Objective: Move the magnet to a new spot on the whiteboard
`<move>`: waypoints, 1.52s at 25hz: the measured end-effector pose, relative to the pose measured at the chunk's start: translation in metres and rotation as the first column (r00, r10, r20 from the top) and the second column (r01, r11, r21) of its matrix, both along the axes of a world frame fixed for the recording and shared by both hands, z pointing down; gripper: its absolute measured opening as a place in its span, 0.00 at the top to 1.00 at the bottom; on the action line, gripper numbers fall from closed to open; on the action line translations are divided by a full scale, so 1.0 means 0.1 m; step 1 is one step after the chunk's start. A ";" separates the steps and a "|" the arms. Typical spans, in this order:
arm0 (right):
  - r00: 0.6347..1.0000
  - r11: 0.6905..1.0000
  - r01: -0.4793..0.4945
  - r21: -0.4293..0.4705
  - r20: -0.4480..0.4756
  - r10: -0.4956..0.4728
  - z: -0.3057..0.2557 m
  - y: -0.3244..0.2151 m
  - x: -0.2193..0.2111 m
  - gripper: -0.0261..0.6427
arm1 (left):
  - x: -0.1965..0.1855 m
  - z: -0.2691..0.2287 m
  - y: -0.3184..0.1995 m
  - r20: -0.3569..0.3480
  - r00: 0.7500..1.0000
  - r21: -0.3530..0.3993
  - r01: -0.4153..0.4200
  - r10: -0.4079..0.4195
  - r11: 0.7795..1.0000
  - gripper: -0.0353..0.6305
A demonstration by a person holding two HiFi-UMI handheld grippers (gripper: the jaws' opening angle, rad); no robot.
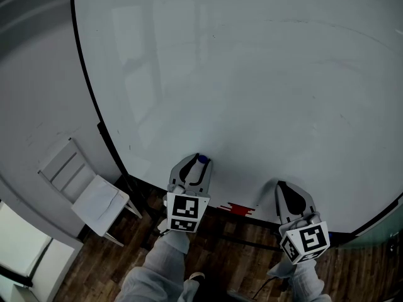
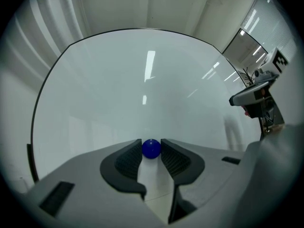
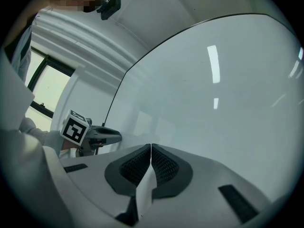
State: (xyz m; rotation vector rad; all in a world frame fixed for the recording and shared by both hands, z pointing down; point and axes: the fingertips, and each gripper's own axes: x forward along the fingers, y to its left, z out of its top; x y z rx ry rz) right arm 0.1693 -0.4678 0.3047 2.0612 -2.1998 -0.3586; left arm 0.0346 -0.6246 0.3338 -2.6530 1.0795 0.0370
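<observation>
The left hand-held gripper (image 1: 200,162) is the nearer one: the blue magnet (image 2: 151,148) sits right at its tips. The pads close on the magnet from both sides, so the jaws stand partway apart, stopped by the ball. The magnet looks round, so it has no long axis to line up with. It lies low on the whiteboard (image 1: 252,74), a little above the bottom edge and left of the middle. Open board spreads above it and to its right, so a new spot lies up or sideways from the grip.

The right hand-held gripper (image 1: 283,186) hangs to the right, near the board's lower edge. Its jaws are pressed together with nothing between them.

No view settles whether the magnet touches the board or has lifted just off it. A small red thing (image 1: 239,208) at the bottom edge between the two tools is too small to identify. A white chair (image 1: 88,194) stands off to the left.
</observation>
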 end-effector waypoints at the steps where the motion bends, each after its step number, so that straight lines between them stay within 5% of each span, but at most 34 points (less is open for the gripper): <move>1: 1.000 1.000 -0.001 -0.001 0.001 0.001 0.00 0.00 0.00 0.92 | 0.00 0.00 0.00 -0.002 1.000 -0.001 0.002 -0.002 1.000 0.76; 7: 1.000 1.000 -0.011 0.003 0.001 0.011 -0.01 0.06 0.03 0.92 | 0.03 0.03 0.03 -0.008 1.000 -0.011 -0.013 0.013 1.000 0.57; 38: 0.995 0.997 -0.072 -0.019 0.072 0.073 0.15 0.42 0.14 0.92 | -0.15 0.16 0.37 -0.043 0.994 -0.137 -0.108 0.103 0.985 0.56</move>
